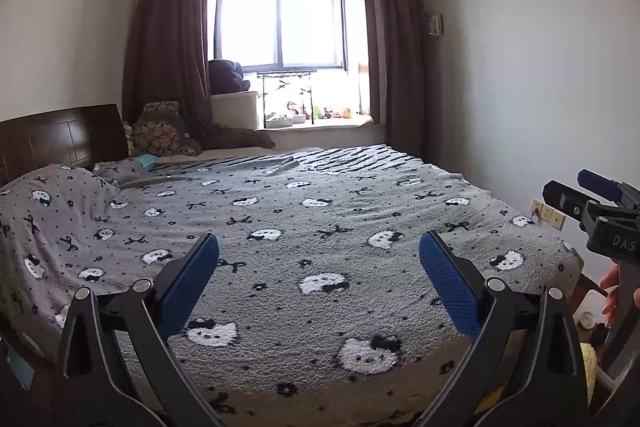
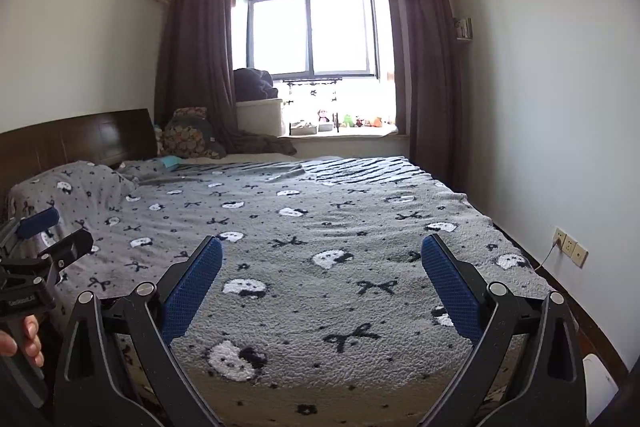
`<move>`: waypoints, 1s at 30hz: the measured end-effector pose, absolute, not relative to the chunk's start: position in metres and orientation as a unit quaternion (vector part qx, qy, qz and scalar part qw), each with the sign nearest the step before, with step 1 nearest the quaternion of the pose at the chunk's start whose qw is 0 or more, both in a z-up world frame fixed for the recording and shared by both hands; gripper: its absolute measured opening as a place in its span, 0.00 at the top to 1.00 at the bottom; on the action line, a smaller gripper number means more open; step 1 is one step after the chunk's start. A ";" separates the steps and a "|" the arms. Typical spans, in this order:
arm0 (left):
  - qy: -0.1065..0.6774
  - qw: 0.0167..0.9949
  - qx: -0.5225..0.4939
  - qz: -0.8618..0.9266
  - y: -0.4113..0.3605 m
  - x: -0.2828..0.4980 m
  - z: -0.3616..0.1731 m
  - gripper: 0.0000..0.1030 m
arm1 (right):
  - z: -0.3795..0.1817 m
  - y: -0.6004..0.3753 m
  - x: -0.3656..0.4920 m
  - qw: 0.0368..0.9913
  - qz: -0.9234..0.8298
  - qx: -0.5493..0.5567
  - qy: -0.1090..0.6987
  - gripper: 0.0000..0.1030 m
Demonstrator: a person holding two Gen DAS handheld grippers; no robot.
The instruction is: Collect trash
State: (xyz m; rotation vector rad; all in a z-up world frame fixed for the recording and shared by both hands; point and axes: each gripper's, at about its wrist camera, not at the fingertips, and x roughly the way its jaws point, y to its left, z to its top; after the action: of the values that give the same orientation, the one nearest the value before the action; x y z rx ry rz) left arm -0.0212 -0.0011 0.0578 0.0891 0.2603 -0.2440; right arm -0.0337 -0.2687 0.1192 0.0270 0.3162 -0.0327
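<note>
**While both grippers hang spread over the bed, trash is hard to make out**

Although no litter shows plainly, a small teal scrap (image 1: pixel 147 160) lies near the headboard (image 1: pixel 60 139); what it is cannot be told. Around it spreads the grey cat-print blanket (image 1: pixel 320 227). Left gripper (image 1: pixel 319 263) and right gripper (image 2: pixel 322 265) hover above, jaws wide, holding nothing. Beyond stand brown curtains (image 1: pixel 168 39) and a bright window (image 1: pixel 280 27).

The window (image 1: pixel 280 27) at upper centre is blown out to white, so nothing outside can be made out, and the small toys (image 1: pixel 320 113) on its sill are too small to identify. At the lower right edge of the left wrist view, the objects on the floor (image 1: pixel 588 323) beside the bed are cut off and partly hidden by the right gripper (image 1: pixel 580 195) and the hand (image 1: pixel 614 287) holding it.
</note>
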 end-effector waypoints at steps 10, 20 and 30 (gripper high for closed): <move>0.129 0.984 0.045 -0.117 -0.001 -0.023 0.059 0.08 | 0.122 -0.264 -0.033 0.987 -0.013 0.013 0.157 0.03; 0.128 0.984 0.045 -0.114 0.002 -0.024 0.061 0.08 | 0.123 -0.262 -0.033 0.987 -0.012 0.013 0.157 0.03; 0.129 0.984 0.044 -0.112 0.004 -0.024 0.062 0.08 | 0.124 -0.258 -0.032 0.988 -0.012 0.012 0.156 0.03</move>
State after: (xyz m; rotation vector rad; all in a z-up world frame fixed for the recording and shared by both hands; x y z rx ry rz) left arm -0.0240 0.0041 0.0623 0.0878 0.2584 -0.2250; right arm -0.0324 -0.2581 0.1244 0.0241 0.3124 -0.0240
